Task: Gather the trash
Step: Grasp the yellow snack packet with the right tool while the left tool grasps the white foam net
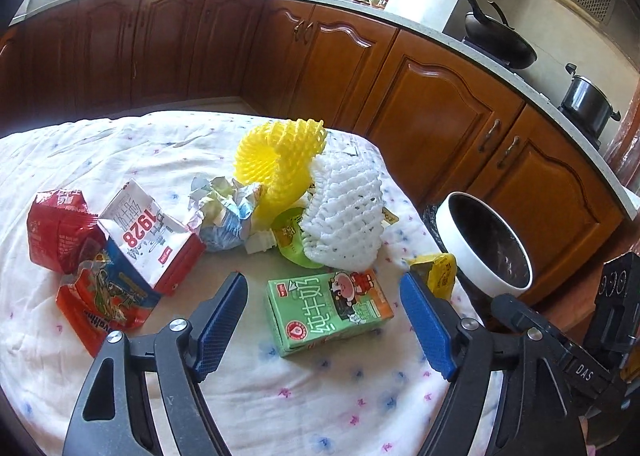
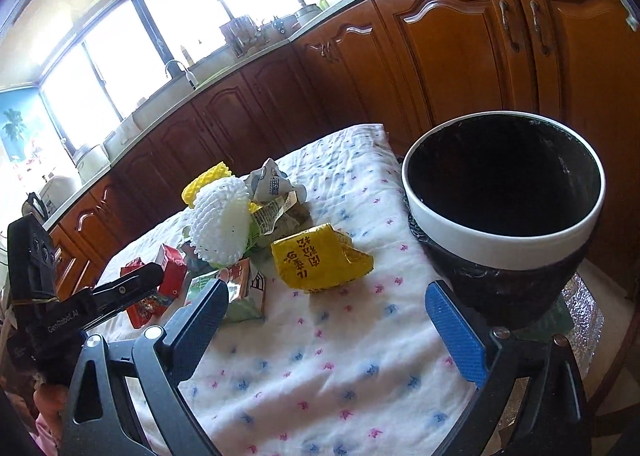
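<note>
Wooden kitchen cabinets are ringing a cloth-covered table where the left gripper, jaws wide and empty, is hovering over a green milk carton, seemingly light and crushable, best pinched across its flat sides, while foam nets are crowding behind and the right gripper is gaping empty beside the bin.

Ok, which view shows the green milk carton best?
The left wrist view: the green milk carton lies in full view on the cloth, printed face up, between the open left tool's fingers. In the right wrist view, the carton is partly hidden behind a finger of the right tool.
</note>
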The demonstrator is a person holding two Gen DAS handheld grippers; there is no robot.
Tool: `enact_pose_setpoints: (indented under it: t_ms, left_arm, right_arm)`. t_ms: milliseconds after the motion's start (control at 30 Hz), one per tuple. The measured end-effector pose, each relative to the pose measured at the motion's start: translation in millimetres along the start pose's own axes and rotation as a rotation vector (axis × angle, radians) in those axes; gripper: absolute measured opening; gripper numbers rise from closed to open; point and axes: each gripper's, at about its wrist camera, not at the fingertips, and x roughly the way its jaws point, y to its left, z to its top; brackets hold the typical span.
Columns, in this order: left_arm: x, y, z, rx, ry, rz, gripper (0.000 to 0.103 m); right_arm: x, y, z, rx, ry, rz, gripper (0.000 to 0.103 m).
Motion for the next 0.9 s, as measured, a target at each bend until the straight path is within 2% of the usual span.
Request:
enact_pose_setpoints:
  t_ms: [67,167,267,333,367,400,433,467,500,533,633,900]
  left_arm:
    - [6.9,-1.3,7.6,0.0,0.003,0.004,0.078]
    - [21.9,-4.9,19.1,0.009,0.016,0.018,0.077]
    - [37.3,-7.0,30.7,0.01,0.027,0.017,0.077]
    - [46.9,-8.4,36.3,0.017,0.029,0.02,0.074]
    - [51.1,-9.7,37.4,0.026,0.031,0.025,0.065]
    - [55.7,-11.0,38.7,0.036,0.039,0.025,0.059]
    - [59.9,-12.3,38.9,0.044,0.051,0.018,0.046]
    - [63.3,-13.5,38.9,0.05,0.061,0.009,0.034]
    - [65.7,-13.8,38.9,0.055,0.065,0.005,0.029]
    - [67.1,-13.8,39.2,0.059,0.066,0.002,0.019]
    - [66.1,-12.5,40.1,0.062,0.059,-0.014,0.011]
    - [42.6,-8.9,34.2,0.066,0.013,-0.038,0.008]
  right_arm:
    - [6.7,4.3,4.7,-0.02,0.004,-0.003,0.098]
    - [20.5,9.9,11.5,-0.047,0.033,-0.001,0.089]
    - [36.6,12.3,15.1,-0.068,0.064,-0.01,0.08]
    - [45.8,11.3,15.8,-0.074,0.086,-0.013,0.068]
    - [49.1,11.4,15.7,-0.078,0.096,-0.014,0.063]
    - [52.1,11.1,15.4,-0.082,0.104,-0.016,0.05]
    - [54.2,10.9,14.8,-0.085,0.11,-0.022,0.033]
    - [55.7,10.2,13.5,-0.085,0.116,-0.024,0.024]
    - [56.1,8.9,12.4,-0.083,0.118,-0.021,0.012]
    - [56.3,7.5,11.2,-0.079,0.12,-0.017,0.006]
    - [52.6,5.9,7.9,-0.078,0.119,-0.008,0.0]
    - [34.1,12.2,7.4,-0.088,0.082,0.024,0.0]
